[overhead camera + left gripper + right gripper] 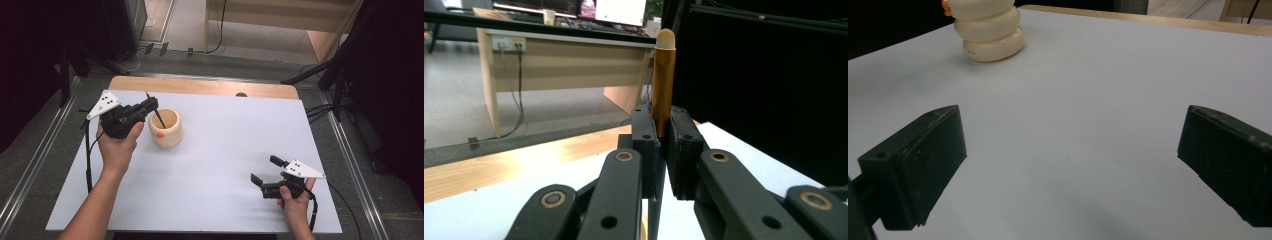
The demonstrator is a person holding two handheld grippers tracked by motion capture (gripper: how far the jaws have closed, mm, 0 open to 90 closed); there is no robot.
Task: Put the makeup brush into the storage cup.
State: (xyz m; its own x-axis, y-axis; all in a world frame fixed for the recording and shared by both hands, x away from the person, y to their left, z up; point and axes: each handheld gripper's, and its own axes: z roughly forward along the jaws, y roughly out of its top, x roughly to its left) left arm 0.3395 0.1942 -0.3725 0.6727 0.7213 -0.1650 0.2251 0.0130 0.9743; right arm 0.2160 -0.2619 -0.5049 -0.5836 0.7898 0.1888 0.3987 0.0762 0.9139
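Observation:
A cream ribbed pot (pixel 165 131) with an orange mark stands on the white mat (pixel 225 145) at the back left. My left gripper (pixel 152 104) is just left of the pot's rim, shut on a thin brush (pixel 160 119) that slants down into the pot. In the left gripper view the brush (pixel 664 75) has a brown handle with a pale tip that points up between the jaws of the left gripper (pixel 663 137). My right gripper (pixel 264 169) is open near the mat's front right, with nothing between its jaws. In its own view the right gripper (pixel 1068 165) faces the pot (pixel 990 30) across bare mat.
The mat covers a wooden table whose back edge (pixel 200 86) shows. Dark stands and cables flank the table on both sides. A pale desk (pixel 559 65) stands beyond the table on the floor.

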